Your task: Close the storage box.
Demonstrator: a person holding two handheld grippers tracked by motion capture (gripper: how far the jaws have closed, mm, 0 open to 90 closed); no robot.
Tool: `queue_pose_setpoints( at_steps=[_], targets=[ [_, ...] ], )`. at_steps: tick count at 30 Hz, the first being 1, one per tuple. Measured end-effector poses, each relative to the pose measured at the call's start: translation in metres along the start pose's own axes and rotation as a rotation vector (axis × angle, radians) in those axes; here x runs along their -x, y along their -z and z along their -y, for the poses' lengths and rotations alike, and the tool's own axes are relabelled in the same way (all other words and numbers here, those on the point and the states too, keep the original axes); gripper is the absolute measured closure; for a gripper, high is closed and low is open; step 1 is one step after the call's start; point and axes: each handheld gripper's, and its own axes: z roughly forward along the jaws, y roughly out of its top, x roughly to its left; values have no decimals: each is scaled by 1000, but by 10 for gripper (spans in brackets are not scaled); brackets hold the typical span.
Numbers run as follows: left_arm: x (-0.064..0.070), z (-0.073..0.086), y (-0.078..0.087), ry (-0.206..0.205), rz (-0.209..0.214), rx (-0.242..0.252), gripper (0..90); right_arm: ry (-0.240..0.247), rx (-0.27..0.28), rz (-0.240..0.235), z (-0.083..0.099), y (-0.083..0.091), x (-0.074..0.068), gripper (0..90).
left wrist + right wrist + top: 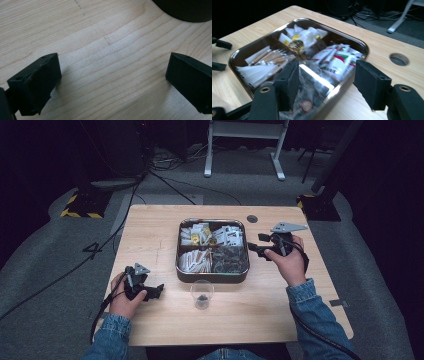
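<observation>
Wooden surface [150, 235], light grain. Metal tray [212, 276], four compartments, at centre: sachets and packets, contents blurred. Clear glass cup [202, 294], upright, just in front of the tray, something small and dark inside. Left hand-held gripper [112, 82]: jaws spread wide, nothing between them, low over bare wood. Right hand-held gripper [325, 82]: jaws spread, empty, at the tray's right rim.

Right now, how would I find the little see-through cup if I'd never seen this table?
Look at the wooden table, then the metal tin of packets in its middle. Just in front of the tin stands the clear glass cup, something small and dark inside it.
</observation>
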Motion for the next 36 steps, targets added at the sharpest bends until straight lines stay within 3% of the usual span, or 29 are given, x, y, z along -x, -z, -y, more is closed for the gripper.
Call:
queue_pose_setpoints(
  at_steps=[6,16,28,36],
  targets=[
    [0,1,1,1,-7,0,5,0,1,17,8,17,10,370],
    [0,1,1,1,-8,0,4,-46,-25,52,29,33,27,359],
    [-1,-5,-4,0,1,-1,0,-90,-68,92,59,44,48,352],
    [-1,-6,-5,-8,1,-2,0,-103,-101,121,87,44,71,349]
  ],
)
